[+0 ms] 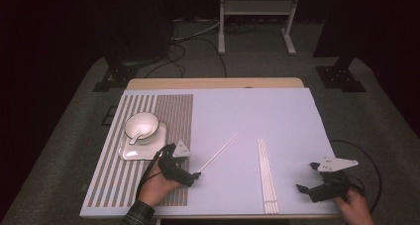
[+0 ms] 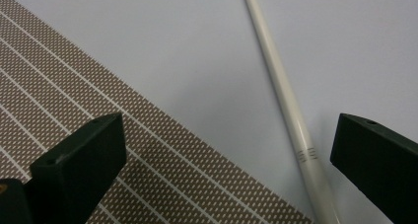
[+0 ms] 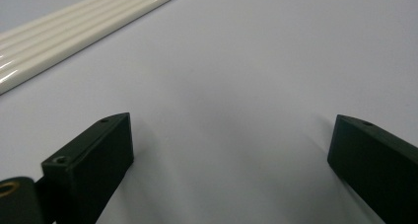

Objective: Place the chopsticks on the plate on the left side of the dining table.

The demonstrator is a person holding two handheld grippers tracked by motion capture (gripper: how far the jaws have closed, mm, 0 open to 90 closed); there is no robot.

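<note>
We held the left gripper low just right of the striped mat, jaws spread wide, while the right gripper rested far to that mat's right, its jaws likewise parted.

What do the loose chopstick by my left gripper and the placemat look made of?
Chopstick: smooth cream stick with a soft sheen and faint grooved rings, probably plastic or melamine. Placemat: brown mesh-like weave with pale stripes, matte, likely woven vinyl or fabric.

We sit in a dark recording studio: black curtains, floor cables, a stand.
</note>
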